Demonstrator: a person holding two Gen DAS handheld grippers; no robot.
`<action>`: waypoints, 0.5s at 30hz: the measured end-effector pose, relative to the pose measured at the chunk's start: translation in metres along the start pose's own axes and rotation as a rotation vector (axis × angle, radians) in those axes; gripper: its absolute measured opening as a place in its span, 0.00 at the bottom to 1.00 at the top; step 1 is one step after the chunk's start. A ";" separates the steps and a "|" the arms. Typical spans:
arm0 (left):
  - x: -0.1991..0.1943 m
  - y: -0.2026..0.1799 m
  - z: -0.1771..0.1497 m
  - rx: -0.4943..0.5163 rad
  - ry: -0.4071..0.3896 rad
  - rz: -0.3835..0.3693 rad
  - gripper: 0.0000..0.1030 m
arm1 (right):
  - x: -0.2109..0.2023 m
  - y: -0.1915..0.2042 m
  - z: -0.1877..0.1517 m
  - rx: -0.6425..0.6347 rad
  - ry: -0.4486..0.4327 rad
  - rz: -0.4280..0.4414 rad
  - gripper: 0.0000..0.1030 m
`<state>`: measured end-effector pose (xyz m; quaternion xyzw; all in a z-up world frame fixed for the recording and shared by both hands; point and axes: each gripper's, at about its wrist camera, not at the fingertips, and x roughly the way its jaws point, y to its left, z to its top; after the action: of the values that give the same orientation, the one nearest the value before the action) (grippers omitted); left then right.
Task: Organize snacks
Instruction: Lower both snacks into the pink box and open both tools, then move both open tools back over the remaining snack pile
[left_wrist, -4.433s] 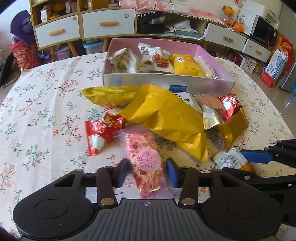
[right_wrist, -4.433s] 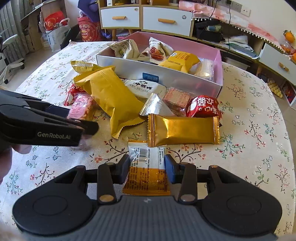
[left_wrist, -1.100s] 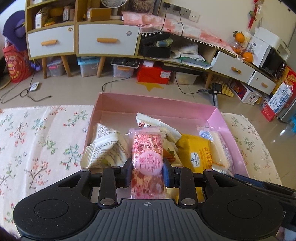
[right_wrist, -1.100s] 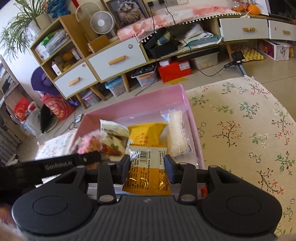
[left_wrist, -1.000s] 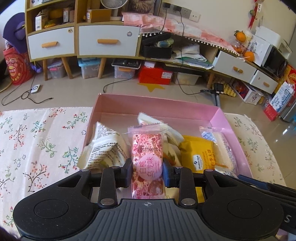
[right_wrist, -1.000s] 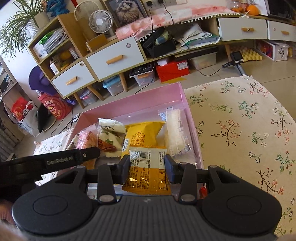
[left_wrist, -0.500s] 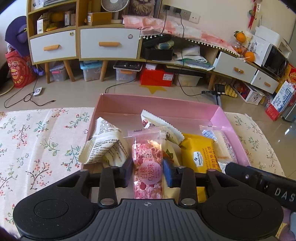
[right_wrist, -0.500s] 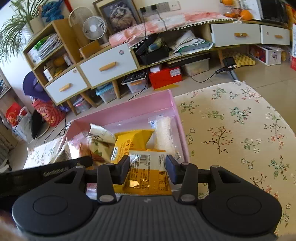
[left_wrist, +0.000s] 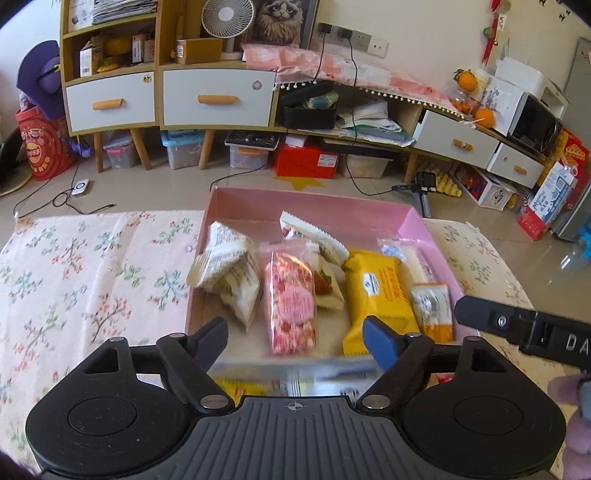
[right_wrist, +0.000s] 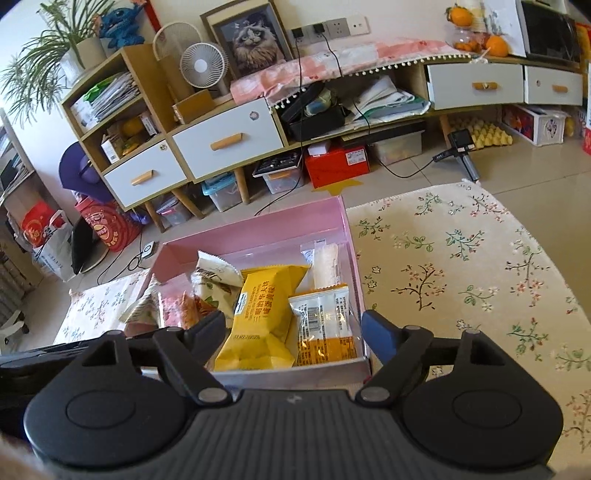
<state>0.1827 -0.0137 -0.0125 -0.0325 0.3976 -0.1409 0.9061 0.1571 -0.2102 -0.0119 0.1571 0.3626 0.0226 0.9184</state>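
Left gripper jaws are opening wide, nothing clamped: the pink snack pack lies free in the pink box, just ahead between the fingers. Right gripper is opening too, and the orange-and-white packet rests loose in the box's right corner, just ahead.

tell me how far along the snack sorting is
Done: six packets lie in the pink box, including the pink packet and orange-white packet. In hand: nothing; left gripper and right gripper are opening, empty. Left: yellow wrappers peek out before the box.
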 end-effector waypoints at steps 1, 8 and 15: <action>-0.004 0.001 -0.004 -0.005 0.001 -0.001 0.80 | -0.003 0.000 0.000 -0.007 0.003 0.001 0.79; -0.034 0.003 -0.024 0.006 -0.006 0.023 0.85 | -0.024 0.004 -0.005 -0.059 0.021 0.017 0.86; -0.058 -0.001 -0.045 0.049 -0.001 0.038 0.91 | -0.040 0.014 -0.015 -0.138 0.031 0.029 0.90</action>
<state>0.1118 0.0040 -0.0016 -0.0029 0.3941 -0.1332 0.9094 0.1184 -0.1987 0.0084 0.0984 0.3722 0.0631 0.9208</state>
